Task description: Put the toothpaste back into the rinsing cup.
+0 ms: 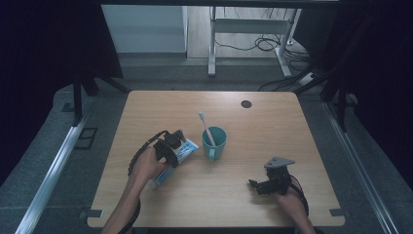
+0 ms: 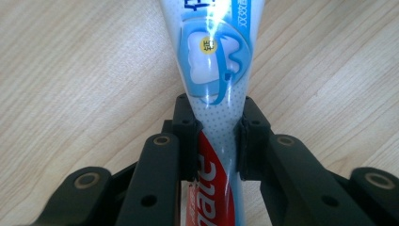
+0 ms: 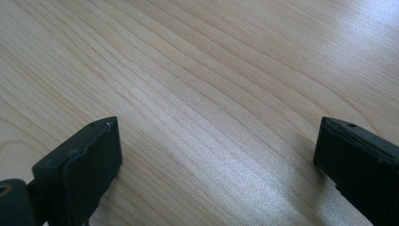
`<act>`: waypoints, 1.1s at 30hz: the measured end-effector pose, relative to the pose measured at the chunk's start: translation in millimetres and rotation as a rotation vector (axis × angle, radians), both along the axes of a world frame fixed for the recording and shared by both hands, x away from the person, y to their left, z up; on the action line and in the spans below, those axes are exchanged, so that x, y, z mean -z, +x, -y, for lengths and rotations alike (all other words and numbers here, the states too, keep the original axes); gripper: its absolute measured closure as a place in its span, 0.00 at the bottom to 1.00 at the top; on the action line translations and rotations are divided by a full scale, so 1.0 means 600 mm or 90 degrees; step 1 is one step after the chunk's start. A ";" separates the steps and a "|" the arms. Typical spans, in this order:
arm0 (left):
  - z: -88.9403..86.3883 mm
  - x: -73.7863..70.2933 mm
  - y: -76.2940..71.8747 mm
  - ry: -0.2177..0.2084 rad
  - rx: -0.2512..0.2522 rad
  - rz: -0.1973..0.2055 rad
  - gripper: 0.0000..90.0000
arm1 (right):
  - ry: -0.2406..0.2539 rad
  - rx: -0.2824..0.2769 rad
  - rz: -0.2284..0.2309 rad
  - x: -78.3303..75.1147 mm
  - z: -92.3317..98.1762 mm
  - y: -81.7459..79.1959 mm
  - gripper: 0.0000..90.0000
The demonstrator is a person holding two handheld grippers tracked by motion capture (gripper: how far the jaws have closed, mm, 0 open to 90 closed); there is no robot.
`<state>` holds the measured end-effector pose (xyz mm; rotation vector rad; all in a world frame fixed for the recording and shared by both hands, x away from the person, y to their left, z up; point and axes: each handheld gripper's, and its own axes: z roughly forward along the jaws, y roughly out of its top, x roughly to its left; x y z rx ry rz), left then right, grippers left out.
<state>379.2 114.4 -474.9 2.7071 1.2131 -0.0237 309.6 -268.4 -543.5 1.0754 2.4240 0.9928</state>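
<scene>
Work in hand: a tube [image 2: 214, 94] of toothpaste is gripped by the left gripper [image 1: 168, 146]; a transfer toward the cup [image 1: 214, 142] is judged to be the likely aim.

Left gripper: the jaws are clamped on the tube at its narrow waist, one pad on each flat side, as seen in the left gripper view.

Tube position: it is located left of the cup, at the front-left part of the table [image 1: 272, 122]. Whether it is lifted clear of the wood cannot be told.

Tube long axis: it runs straight ahead along the line of the left jaws. In the high view it is seen slanting from the hand up toward the cup, the far end close beside the cup wall.

Cup: it stands upright near the table centre, with a toothbrush [image 1: 206, 127] leaning in it.

Right gripper [image 1: 267, 184]: the jaws are held wide apart over bare wood; nothing is held between them. It is placed at the front-right, well apart from the cup.

Nearer hand: the left, by a clear margin.

Key relation: the cup lies ahead and to the right of the held tube. For insertion, the tube is judged to need tilting upright above the rim.
</scene>
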 end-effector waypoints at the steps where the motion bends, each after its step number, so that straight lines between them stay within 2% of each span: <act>1: -0.002 -0.003 -0.001 -0.005 -0.001 0.007 0.82 | 0.000 0.000 0.000 0.000 0.000 0.000 0.01; 5: -0.015 -0.015 -0.006 -0.039 -0.012 0.035 0.82 | 0.000 0.000 0.000 0.000 0.000 0.000 0.01; 10: -0.025 -0.026 -0.010 -0.061 -0.019 0.058 0.82 | 0.000 0.000 0.000 0.000 0.000 0.000 0.01; 13: -0.037 -0.035 -0.016 -0.086 -0.025 0.086 0.82 | 0.000 0.000 0.000 0.000 0.000 0.000 0.01; 14: -0.037 -0.035 -0.016 -0.086 -0.025 0.086 0.82 | 0.000 0.000 0.000 0.000 0.000 0.000 0.01; 17: -0.048 -0.043 -0.020 -0.109 -0.031 0.112 0.82 | 0.000 0.000 0.000 0.000 0.000 0.000 0.01; 18: -0.048 -0.043 -0.020 -0.109 -0.031 0.112 0.82 | 0.000 0.000 0.000 0.000 0.000 0.000 0.01; 19: -0.051 -0.046 -0.022 -0.119 -0.034 0.124 0.82 | 0.000 0.000 0.000 0.000 0.000 0.000 0.01; 20: -0.051 -0.046 -0.022 -0.119 -0.034 0.124 0.82 | 0.000 0.000 0.000 0.000 0.000 0.000 0.01; 27: -0.060 -0.058 -0.033 -0.150 -0.027 0.167 0.82 | 0.001 0.001 -0.001 0.000 0.000 0.000 0.01; 33: -0.063 -0.062 -0.038 -0.166 -0.023 0.183 0.82 | 0.000 0.000 0.000 0.000 0.000 0.000 0.01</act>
